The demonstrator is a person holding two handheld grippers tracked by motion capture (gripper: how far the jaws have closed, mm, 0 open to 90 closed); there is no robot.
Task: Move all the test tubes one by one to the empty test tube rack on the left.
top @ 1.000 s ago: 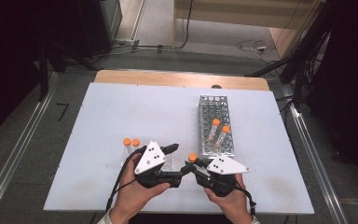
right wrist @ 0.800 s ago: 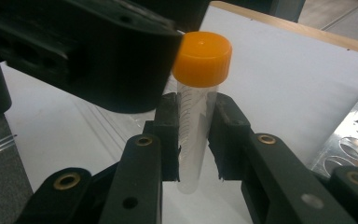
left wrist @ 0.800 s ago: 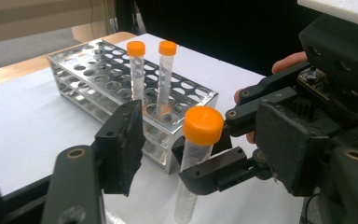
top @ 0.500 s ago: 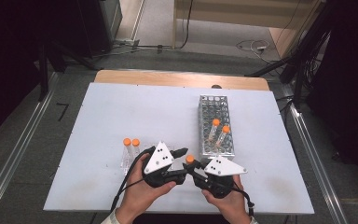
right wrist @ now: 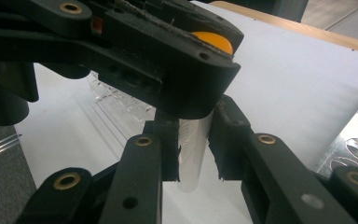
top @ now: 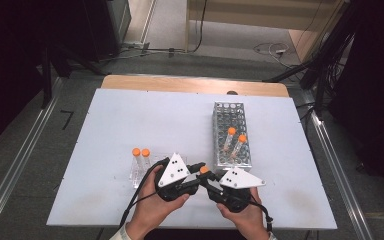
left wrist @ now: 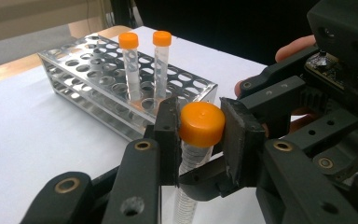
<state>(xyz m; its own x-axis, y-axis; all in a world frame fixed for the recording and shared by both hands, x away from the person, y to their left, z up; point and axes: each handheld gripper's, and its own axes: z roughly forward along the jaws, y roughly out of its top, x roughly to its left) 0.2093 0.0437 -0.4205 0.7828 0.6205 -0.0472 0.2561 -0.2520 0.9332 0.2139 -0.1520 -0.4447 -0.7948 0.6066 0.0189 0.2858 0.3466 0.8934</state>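
Observation:
A clear tube with an orange cap stands upright between my two grippers near the table's front edge. My left gripper has just closed its jaws, and the pads now press on both sides of the orange cap. My right gripper is shut on the tube's clear body, below the left gripper's jaws. In the high view the left gripper and the right gripper meet at the tube.
A metal tube rack stands just beyond the grippers and holds two orange-capped tubes. A clear holder to the left carries two more capped tubes. Open white tabletop lies at the back left.
My left gripper has swung right to the tube held by the right gripper, and its jaws have closed on the orange cap. The right hand has stayed put.

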